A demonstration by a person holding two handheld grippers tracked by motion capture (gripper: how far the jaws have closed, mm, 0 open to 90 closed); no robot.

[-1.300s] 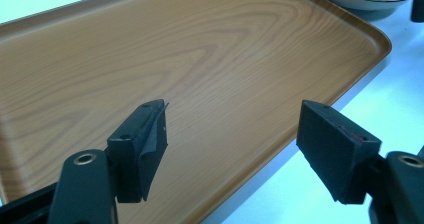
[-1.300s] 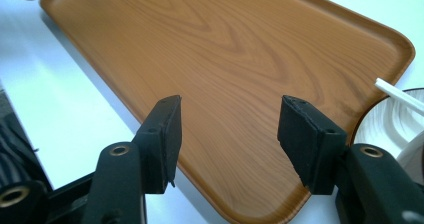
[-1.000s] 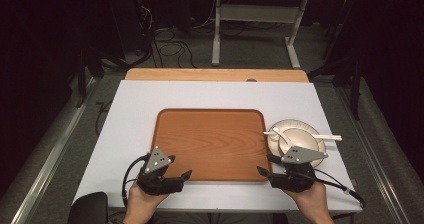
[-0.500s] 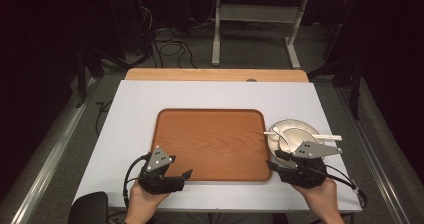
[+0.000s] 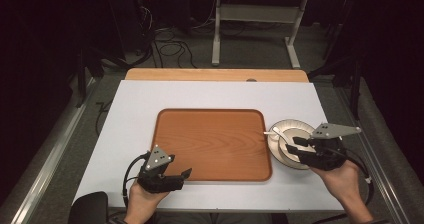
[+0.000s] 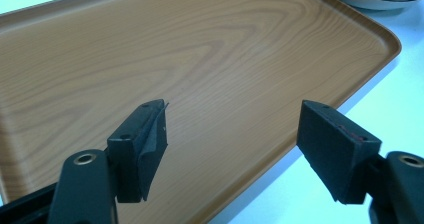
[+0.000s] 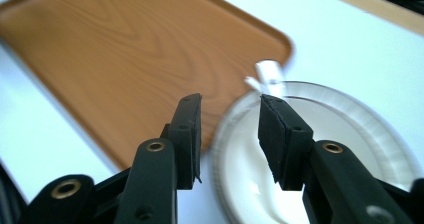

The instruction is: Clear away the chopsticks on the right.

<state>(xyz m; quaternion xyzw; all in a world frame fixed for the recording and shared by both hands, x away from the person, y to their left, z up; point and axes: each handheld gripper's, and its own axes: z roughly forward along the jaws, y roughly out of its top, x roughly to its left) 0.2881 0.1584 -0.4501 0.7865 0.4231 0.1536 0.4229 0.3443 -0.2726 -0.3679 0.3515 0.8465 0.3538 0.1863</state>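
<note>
While left gripper (image 5: 186, 173) stays, right gripper (image 5: 296, 145) reached plate (image 5: 302, 128)

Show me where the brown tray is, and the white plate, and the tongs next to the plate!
wooden tray (image 5: 210, 144), high view, bare middle of its floor.
white plate (image 5: 295, 127), high view, far rim.
right tongs (image 7: 230, 134), right gripper view, midway between the tips.

The high view looks forward and down from above the near edge of the white table (image 5: 130, 114), taking in the whole rectangular wood-grain tray (image 5: 210, 141) from well back. The left gripper view sits low and close over that tray's (image 6: 200, 49) near edge, facing across it. The right gripper view looks down close at the tray's (image 7: 115, 44) corner and the round white plate (image 7: 350, 119) beside it. All 3 views share the tray.
</note>
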